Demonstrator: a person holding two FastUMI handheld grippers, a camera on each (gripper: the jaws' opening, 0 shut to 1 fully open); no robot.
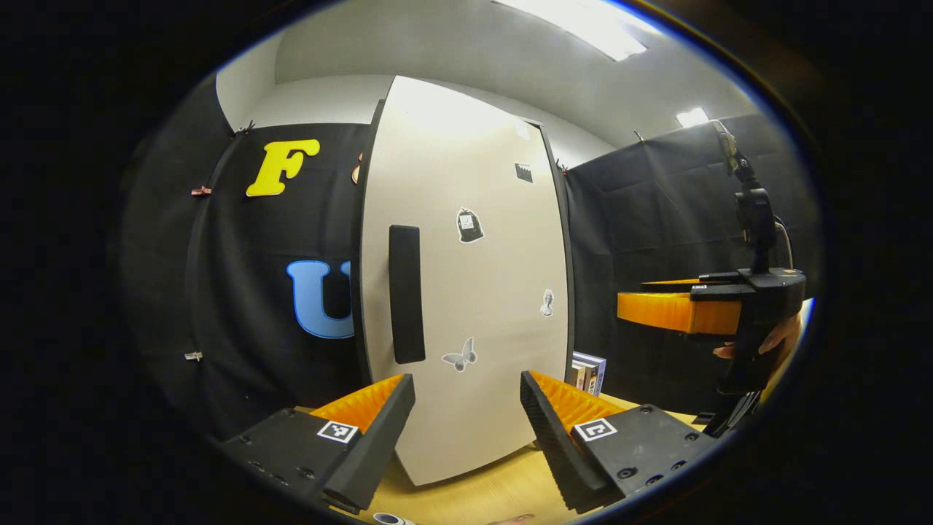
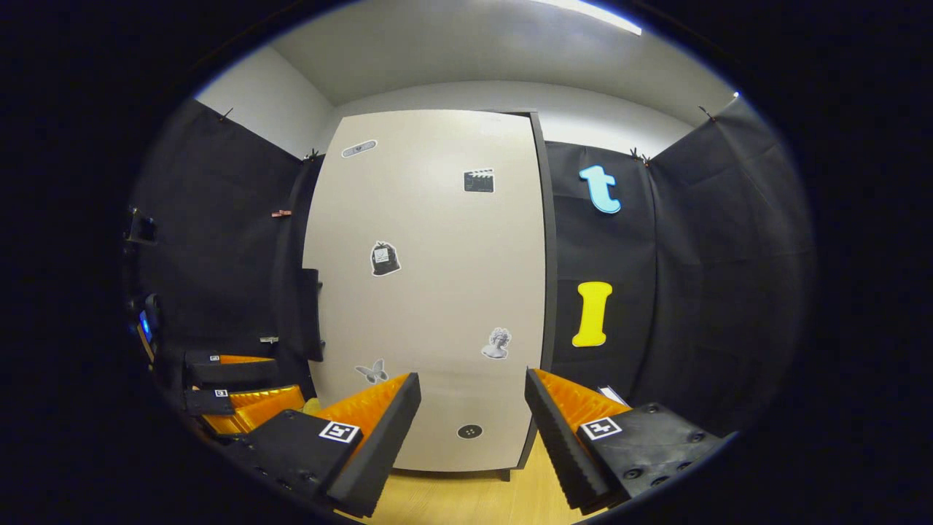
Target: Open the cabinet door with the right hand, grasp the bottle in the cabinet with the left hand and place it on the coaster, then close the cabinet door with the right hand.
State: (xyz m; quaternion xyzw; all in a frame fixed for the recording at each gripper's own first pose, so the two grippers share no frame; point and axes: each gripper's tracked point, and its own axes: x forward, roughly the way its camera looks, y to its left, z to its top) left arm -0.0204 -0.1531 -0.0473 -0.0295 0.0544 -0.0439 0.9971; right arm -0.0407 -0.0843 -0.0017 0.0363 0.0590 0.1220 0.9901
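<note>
My left gripper [image 1: 466, 423] and right gripper [image 2: 472, 419] both hang with fingers spread wide, grasping nothing, above a pale wooden tabletop [image 2: 466, 499]. Ahead stands the cabinet door [image 1: 466, 292], closed, cream and dotted with stickers, its dark vertical handle [image 1: 406, 294] at its left edge. Black cloth walls the booth; books [image 1: 589, 372] sit right of the cabinet under white ceiling lights [image 1: 583, 25].

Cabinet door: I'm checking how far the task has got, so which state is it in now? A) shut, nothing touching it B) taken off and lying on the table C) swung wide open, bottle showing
A: the cabinet door stands flat and shut, its handle untouched, and both tools' fingers are spread apart short of it.
</note>
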